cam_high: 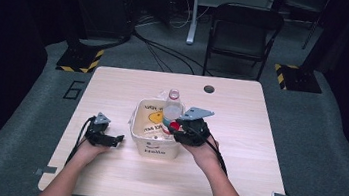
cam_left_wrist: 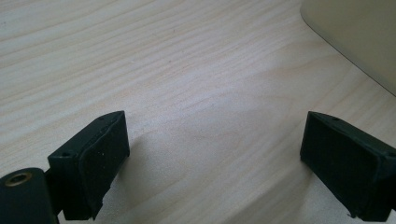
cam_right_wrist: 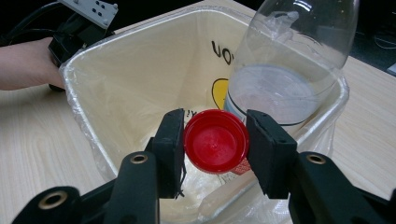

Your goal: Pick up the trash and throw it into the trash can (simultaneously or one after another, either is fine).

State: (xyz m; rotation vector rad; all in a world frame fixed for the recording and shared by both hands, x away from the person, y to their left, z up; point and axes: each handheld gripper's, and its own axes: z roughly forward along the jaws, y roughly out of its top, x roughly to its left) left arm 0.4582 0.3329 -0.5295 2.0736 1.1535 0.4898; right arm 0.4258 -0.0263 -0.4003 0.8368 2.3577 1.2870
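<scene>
Nearest the person, both forearms reach in over the front edge of the pale wooden table [cam_high: 232, 185]. The left gripper [cam_high: 105, 139] rests low on the table just beside the bin, its jaws spread wide with nothing between them; in the left gripper view bare wood lies between the two black pads and a corner of the bin's cream wall [cam_left_wrist: 359, 37] sits off to one side. Parked like this it looks idle, close enough to steady the bin if needed.

The right gripper [cam_right_wrist: 215, 142] holds a red cap [cam_right_wrist: 215, 141] between its jaws, which press on the cap's two sides. The cap hangs above the open mouth of the bin [cam_high: 154, 146], a cream container lined with a thin plastic bag [cam_right_wrist: 79, 93], so it seems held there to be dropped in, though that is only a judgement.

Just beyond the cap, a clear plastic bottle [cam_right_wrist: 292, 70] stands inside the bin at its far side, upright or slightly tilted, neck well above the rim; its lower part looks frosted or whitish.

Farther off, a black folding chair [cam_high: 243, 33] stands on the grey floor behind the table.
</scene>
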